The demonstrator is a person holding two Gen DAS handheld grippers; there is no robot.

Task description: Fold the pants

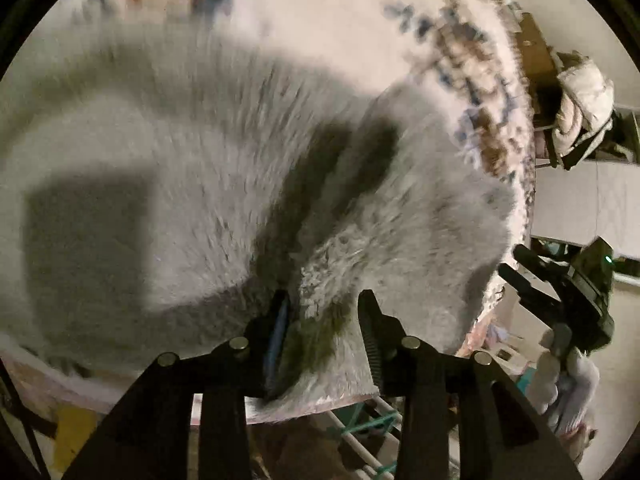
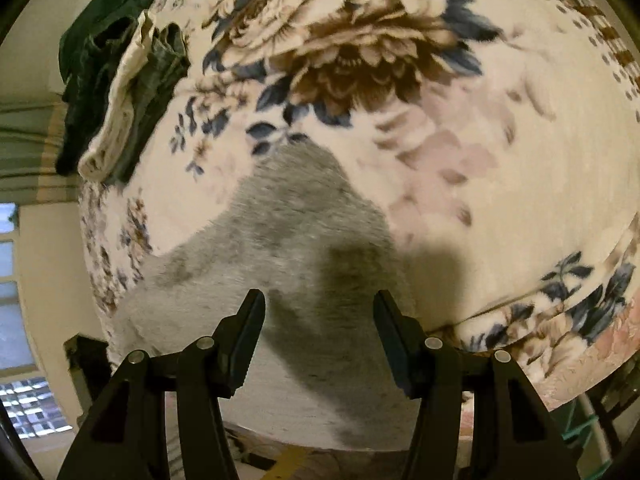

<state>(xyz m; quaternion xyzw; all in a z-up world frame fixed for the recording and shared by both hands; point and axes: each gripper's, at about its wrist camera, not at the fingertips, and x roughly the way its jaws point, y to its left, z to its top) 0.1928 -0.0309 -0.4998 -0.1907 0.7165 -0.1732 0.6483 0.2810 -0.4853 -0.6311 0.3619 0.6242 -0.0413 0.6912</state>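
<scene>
Grey fleecy pants [image 1: 192, 184] lie spread on a floral blanket [image 1: 328, 20]. In the left wrist view my left gripper [image 1: 322, 304] is open just above the pants' near edge, a raised fold of fabric between its fingers. My right gripper [image 1: 520, 264] shows at the right edge of that view, off the pants' right end. In the right wrist view the pants [image 2: 280, 240] lie below my right gripper [image 2: 318, 304], which is open and empty above the near edge. The blanket [image 2: 500, 160] fills the rest.
A pile of dark green and cream clothes [image 2: 120, 80] lies at the blanket's far left corner. A window [image 2: 16, 320] is at the left. A bundle of pale cloth [image 1: 580, 108] sits on furniture beyond the bed's right side. A green-and-white rack [image 1: 368, 432] stands below the bed edge.
</scene>
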